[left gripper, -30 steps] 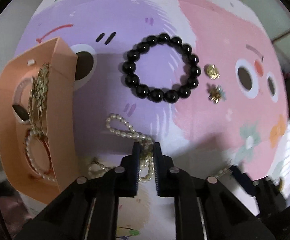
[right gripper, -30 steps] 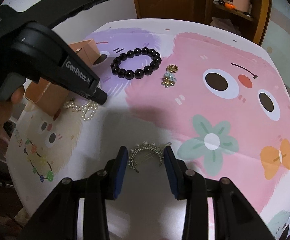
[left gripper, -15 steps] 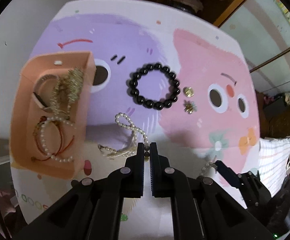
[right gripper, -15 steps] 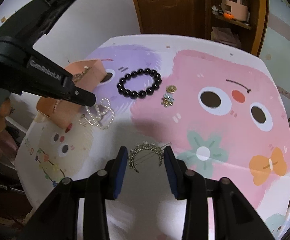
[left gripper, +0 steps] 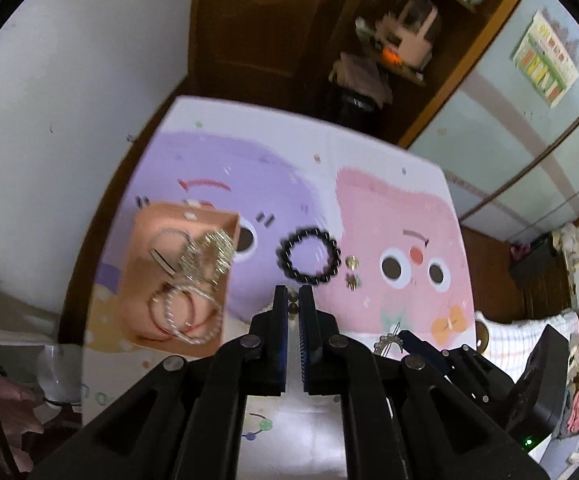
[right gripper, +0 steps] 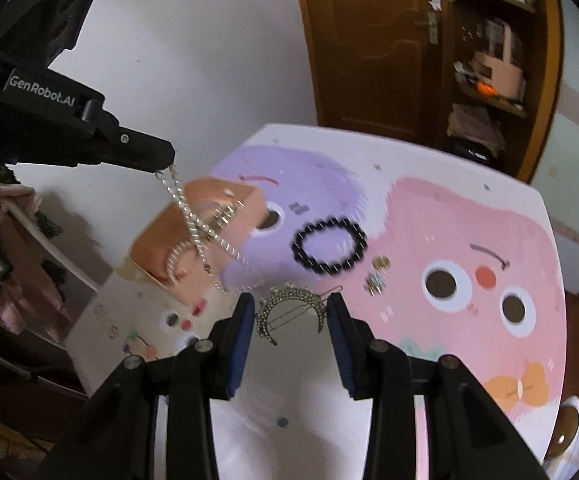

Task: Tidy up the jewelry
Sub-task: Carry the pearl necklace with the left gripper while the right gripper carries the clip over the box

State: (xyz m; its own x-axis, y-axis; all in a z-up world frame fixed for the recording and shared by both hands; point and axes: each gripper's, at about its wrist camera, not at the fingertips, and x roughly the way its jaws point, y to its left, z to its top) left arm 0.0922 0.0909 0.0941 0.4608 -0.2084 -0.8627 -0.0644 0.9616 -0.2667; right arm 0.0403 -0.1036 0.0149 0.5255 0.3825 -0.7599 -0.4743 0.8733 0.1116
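Left gripper (right gripper: 165, 162) — clamped on pearl necklace (right gripper: 193, 224), now lifted | right gripper (right gripper: 289, 312) — open around tiara clip (right gripper: 291, 306)

Black bead bracelet (right gripper: 329, 245), peach-orange box (left gripper: 177, 276), and purple-and-pink cartoon-patterned table cover (right gripper: 449, 240).

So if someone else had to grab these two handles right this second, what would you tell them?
Left gripper: shut on the pearl necklace, lifted clear, dangling above the orange box.
Right gripper: open, straddling the crescent hair clip on the table mat, not gripping it.
Done: several bracelets and a gold piece already lie in the box.
Left: drop the pearls into the box, then the hair clip, the black bead bracelet and the two small gold earrings.
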